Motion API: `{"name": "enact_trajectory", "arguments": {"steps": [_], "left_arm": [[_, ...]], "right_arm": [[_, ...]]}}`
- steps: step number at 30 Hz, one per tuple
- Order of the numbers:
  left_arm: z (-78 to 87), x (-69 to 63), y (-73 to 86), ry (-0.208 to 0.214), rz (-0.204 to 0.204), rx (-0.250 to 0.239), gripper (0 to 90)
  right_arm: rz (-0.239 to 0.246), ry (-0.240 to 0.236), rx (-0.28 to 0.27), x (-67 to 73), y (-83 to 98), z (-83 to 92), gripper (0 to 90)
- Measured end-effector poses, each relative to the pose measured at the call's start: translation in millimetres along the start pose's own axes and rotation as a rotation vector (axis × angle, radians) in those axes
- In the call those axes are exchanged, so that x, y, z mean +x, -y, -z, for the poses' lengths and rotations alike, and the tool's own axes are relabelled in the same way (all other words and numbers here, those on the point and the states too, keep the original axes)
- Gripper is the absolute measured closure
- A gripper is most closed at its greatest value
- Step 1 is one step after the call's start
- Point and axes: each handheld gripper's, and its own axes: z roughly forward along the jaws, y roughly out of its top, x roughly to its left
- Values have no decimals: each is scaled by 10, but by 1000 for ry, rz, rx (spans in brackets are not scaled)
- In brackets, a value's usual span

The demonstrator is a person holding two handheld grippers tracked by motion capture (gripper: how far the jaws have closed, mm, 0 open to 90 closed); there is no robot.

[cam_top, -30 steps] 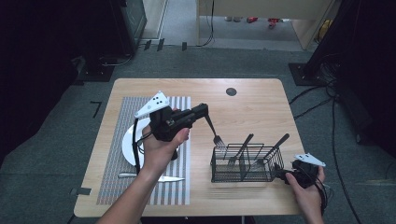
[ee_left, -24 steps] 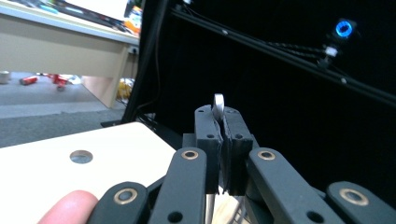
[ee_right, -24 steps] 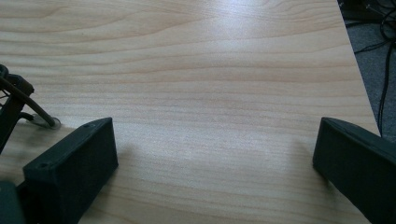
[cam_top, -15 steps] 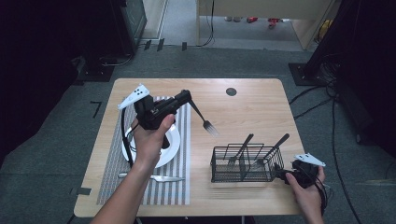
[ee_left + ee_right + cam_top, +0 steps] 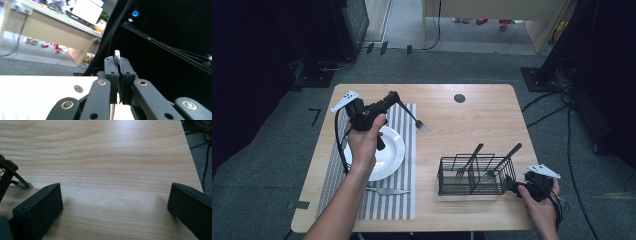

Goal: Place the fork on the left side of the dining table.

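Pale wood forms the table point(image 5: 472, 115), seen from above with a person's forearms coming in from the near edge. A grey striped mat point(image 5: 404, 200) lies on the table's left part, with a white plate point(image 5: 394, 150) on it and a knife point(image 5: 387, 190) on the mat just in front of the plate.

The left gripper point(image 5: 396, 98) is raised above the mat's far end, over the plate's far rim. Its jaws are pressed together on the handle of a fork point(image 5: 417, 120), which slants down and to the right, tines hanging over bare wood just beside the mat's right edge. In the left gripper view the two black jaws meet with only the thin pale handle end point(image 5: 116, 55) showing between them.

A black wire basket point(image 5: 472, 177) stands on the right part of the table, near the front edge. Two dark-handled pieces of cutlery lean in it, handles pointing up and to the right; what kind they are cannot be told.

The right gripper point(image 5: 517, 186) rests low at the table's front right corner, touching or just beside the basket's right end. In the right gripper view its jaws stand wide apart with bare wood between them, holding nothing, and a bit of the basket's wire point(image 5: 10, 173) shows at the left edge.
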Motion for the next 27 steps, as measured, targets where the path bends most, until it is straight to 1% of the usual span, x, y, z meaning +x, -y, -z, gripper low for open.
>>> {"name": "enact_trajectory", "arguments": {"steps": [4,6,10,13,15,20,23,27], "left_arm": [[-23,214,54,-40,43,-15,889],[-35,346,85,-64,71,-20,889],[-56,552,141,-100,131,-39,889],[-70,695,169,-131,159,-50,890],[-74,810,189,-146,200,-60,890],[-76,1012,228,-178,262,-88,890],[-84,1126,268,-200,294,-94,890],[-80,1300,337,-238,372,-127,890]], "right_arm": [[0,0,0,0,0,0,0],[0,0,1,0,0,0,0],[-1,0,0,0,0,0,0],[0,0,0,0,0,0,0],[0,0,0,0,0,0,0],[0,0,0,0,0,0,0],[0,0,0,0,0,0,0],[0,0,0,0,0,0,0]]}}
